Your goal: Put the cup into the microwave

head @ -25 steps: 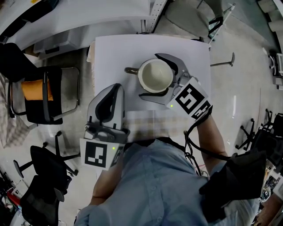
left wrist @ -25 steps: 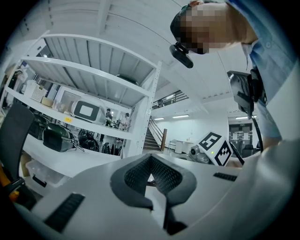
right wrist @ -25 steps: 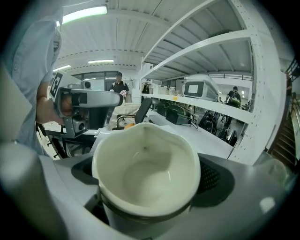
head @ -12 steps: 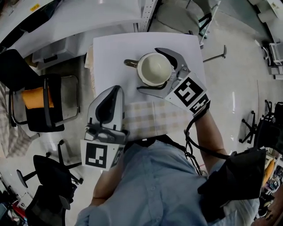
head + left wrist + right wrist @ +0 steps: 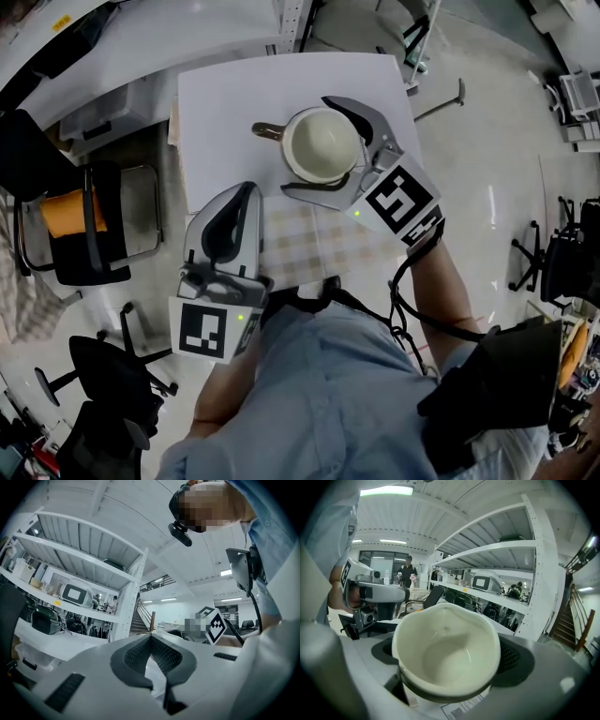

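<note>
My right gripper (image 5: 311, 142) is clamped round the cup (image 5: 446, 654), so I should carry it level and slowly, holding the closed, empty left gripper (image 5: 234, 199) clear.

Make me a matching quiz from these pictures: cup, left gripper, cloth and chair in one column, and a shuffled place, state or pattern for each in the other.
1. cup
2. left gripper
3. cloth
4. chair

A. checked pattern
B. jaws together, nothing between them
C. orange item on it
D. held between the right gripper's jaws

Pairs: 1-D, 2-B, 3-A, 4-C
</note>
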The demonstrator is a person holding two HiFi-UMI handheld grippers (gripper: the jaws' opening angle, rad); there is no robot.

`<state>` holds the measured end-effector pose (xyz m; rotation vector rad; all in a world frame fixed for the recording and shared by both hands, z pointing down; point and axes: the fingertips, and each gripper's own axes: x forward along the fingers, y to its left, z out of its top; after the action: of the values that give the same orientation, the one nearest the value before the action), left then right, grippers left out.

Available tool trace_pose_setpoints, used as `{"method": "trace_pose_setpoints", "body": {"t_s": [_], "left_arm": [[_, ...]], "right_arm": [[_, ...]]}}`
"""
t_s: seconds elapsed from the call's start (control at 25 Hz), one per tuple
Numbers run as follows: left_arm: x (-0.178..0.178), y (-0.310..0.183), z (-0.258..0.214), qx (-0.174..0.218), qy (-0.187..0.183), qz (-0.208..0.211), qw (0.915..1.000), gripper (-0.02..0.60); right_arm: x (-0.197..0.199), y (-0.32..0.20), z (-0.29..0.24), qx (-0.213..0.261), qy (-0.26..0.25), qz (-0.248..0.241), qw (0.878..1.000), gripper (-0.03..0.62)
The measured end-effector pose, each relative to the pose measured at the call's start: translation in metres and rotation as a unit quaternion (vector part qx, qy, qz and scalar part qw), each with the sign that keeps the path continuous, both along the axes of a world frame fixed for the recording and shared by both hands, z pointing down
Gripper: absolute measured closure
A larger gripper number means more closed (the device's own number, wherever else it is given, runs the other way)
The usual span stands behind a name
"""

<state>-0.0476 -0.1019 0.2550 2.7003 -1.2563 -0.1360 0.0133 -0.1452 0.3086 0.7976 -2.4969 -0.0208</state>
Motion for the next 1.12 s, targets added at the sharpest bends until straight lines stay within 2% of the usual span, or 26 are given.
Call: {"method": "trace_pose_setpoints", "body": {"t_s": [0.12,0.28,0.56,0.76,0.96,1.12], "left_arm": [[0.008,0.019,0.012,-0.004,-0.008,-0.002,1.0,0.577],[0.013,0.046,0.018,-0.002,-0.003,-0.036,0.9994,0.577],[0.02,0.108,0.032,-0.006,-0.003,-0.067,0.9977,0.576],[0.023,0.147,0.043,-0.006,-0.01,-0.073,0.9973,0.577],[0.01,0.169,0.059,-0.007,-0.013,-0.094,0.9955,0.577],[0.014,0.178,0.07,-0.012,-0.012,-0.075,0.997,0.576]], "right_arm": [[0.009,0.017,0.002,0.007,0.0,-0.002,1.0,0.042],[0.016,0.047,0.012,0.002,0.002,-0.018,1.0,0.042],[0.022,0.109,0.035,-0.008,0.003,-0.043,0.999,0.042],[0.017,0.149,0.056,-0.019,-0.003,-0.055,0.998,0.042],[0.006,0.175,0.084,-0.03,-0.005,-0.066,0.997,0.042],[-0.001,0.181,0.105,-0.044,-0.007,-0.067,0.997,0.042]]}}
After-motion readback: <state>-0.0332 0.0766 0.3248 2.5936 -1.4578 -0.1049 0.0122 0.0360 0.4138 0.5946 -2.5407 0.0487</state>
